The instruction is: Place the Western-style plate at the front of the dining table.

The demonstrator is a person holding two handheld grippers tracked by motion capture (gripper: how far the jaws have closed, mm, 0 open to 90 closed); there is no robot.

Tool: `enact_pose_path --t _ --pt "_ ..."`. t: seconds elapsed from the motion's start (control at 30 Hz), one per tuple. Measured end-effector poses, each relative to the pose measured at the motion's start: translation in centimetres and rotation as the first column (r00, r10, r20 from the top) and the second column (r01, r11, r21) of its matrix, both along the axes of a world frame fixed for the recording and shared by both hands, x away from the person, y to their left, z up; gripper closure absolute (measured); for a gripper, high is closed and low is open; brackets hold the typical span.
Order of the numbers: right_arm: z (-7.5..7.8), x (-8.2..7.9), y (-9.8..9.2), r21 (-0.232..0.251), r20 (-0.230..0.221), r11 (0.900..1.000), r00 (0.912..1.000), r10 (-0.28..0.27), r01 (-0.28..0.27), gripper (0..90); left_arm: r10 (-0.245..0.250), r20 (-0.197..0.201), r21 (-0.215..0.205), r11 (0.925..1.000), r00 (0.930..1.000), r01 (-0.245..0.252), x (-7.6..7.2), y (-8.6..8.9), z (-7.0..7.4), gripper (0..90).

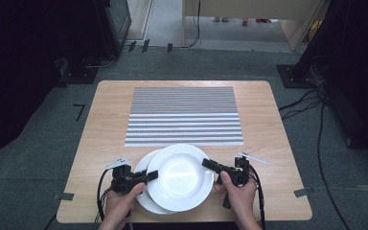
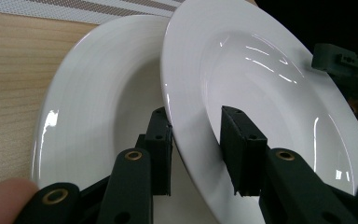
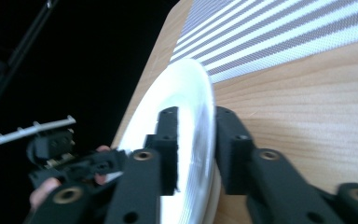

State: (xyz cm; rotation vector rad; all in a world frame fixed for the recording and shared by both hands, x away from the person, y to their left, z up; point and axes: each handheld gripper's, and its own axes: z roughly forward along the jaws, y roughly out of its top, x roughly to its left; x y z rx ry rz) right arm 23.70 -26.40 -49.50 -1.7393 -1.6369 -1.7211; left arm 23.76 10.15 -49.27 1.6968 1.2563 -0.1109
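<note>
Grey carpet (image 1: 38, 163) surrounds a light wooden table (image 1: 100, 143), with the person's forearms entering at the near edge in the high view.

Nearest are the two hands. The left hand (image 1: 122, 203) carries the left gripper (image 1: 149, 175), whose jaws point right toward the plates. In the left gripper view, its two jaws straddle the rim of the upper white plate (image 2: 270, 93): one jaw sits beneath the rim, the other above it over the plate's well. A narrow gap appears between the upper jaw and the plate surface, so firm pad contact cannot be confirmed. The jaws stand partly apart.

The right hand (image 1: 239, 196) carries the right gripper (image 1: 206, 164), pointing left at the opposite rim. In the right gripper view, the jaws flank the edge of the upper white plate (image 3: 186, 112), one on each side; the rim is blurred, and whether the pads press on it cannot be told.

The upper white plate (image 1: 181, 176) lies tilted and offset to the right on the lower white plate (image 1: 143, 165), both at the table's near centre. In the left gripper view the lower white plate (image 2: 98, 107) rests flat on the wood.

Just beyond the plates lies a grey-and-white striped placemat (image 1: 184, 115), apart from them. Farther off, cables (image 1: 306, 103) trail over the carpet.
</note>
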Motion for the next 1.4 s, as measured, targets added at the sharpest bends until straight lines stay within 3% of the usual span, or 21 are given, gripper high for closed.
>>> enact_pose_path --t 0.13,0.3,0.37,0.43,0.5,0.63,0.67,0.73,0.77,0.8,0.9,1.07,1.23,1.27,1.4 --pt "0.2 -0.1 0.3 -0.035 0.023 0.999 0.9995 0.021 -0.020 65.0 0.002 0.003 -0.008 1.0000 1.0000 -0.002 0.0 0.0 0.0 66.1" --pt "0.8 0.0 0.7 -0.148 0.061 0.984 0.9927 0.104 -0.094 59.3 0.007 0.006 -0.009 0.9999 1.0000 -0.007 0.0 0.2 -0.1 66.3" --pt "1.0 -0.2 1.0 -0.160 0.072 0.981 0.9902 0.120 -0.107 54.1 0.012 0.007 -0.005 0.9999 0.9999 -0.012 0.0 0.2 -0.1 66.4" --pt "1.0 -0.5 1.1 -0.183 0.087 0.978 0.9890 0.120 -0.102 54.4 0.015 0.007 -0.006 0.9999 0.9999 -0.015 0.0 0.2 -0.1 66.5" --pt "1.0 -0.6 1.2 -0.185 0.086 0.978 0.9891 0.119 -0.102 54.4 0.016 0.007 -0.005 0.9999 0.9998 -0.016 0.0 0.2 -0.1 66.6" --pt "0.3 -0.3 1.0 -0.096 0.033 0.982 0.9860 0.163 -0.160 52.5 0.024 0.010 -0.011 0.9997 0.9997 -0.023 0.0 0.2 -0.1 66.8" --pt "0.1 -0.3 1.3 -0.107 0.027 0.978 0.9823 0.185 -0.181 50.3 0.024 0.010 -0.011 0.9997 0.9997 -0.023 0.0 0.2 -0.1 66.8" --pt "-0.2 -0.5 2.0 -0.172 0.019 0.965 0.9787 0.204 -0.198 51.0 0.024 0.014 -0.008 0.9997 0.9996 -0.024 0.0 0.2 -0.1 66.8" --pt "-0.3 -0.6 2.4 -0.208 0.004 0.952 0.9728 0.231 -0.226 50.5 0.024 0.014 -0.008 0.9997 0.9996 -0.024 0.0 0.2 -0.1 67.0" --pt "-0.3 -0.7 2.7 -0.215 -0.007 0.949 0.9719 0.235 -0.231 50.4 0.035 0.012 -0.013 0.9993 0.9993 -0.034 0.0 0.4 -0.1 67.3" --pt "-0.3 -0.8 2.9 -0.284 -0.003 0.936 0.9768 0.214 -0.206 51.6 0.037 0.011 -0.016 0.9992 0.9992 -0.037 0.0 0.6 -0.2 67.4" --pt "-0.3 -1.0 2.6 -0.286 -0.027 0.940 0.9823 0.185 -0.185 48.0 0.036 0.013 -0.017 0.9992 0.9993 -0.036 0.0 0.5 -0.2 67.5" --pt "0.3 -1.2 2.4 -0.288 -0.037 0.948 0.9906 0.131 -0.137 54.6 0.034 0.013 -0.019 0.9993 0.9993 -0.034 -0.1 0.6 -0.1 67.6" --pt "0.9 -1.4 2.4 -0.305 -0.043 0.943 0.9915 0.123 -0.130 60.1 0.035 0.014 -0.019 0.9992 0.9993 -0.034 -0.1 0.6 -0.1 67.7" --pt "2.1 -1.8 2.7 -0.386 -0.041 0.915 0.9933 0.108 -0.115 65.9 0.036 0.021 -0.021 0.9992 0.9991 -0.035 -0.2 0.6 0.0 68.0"
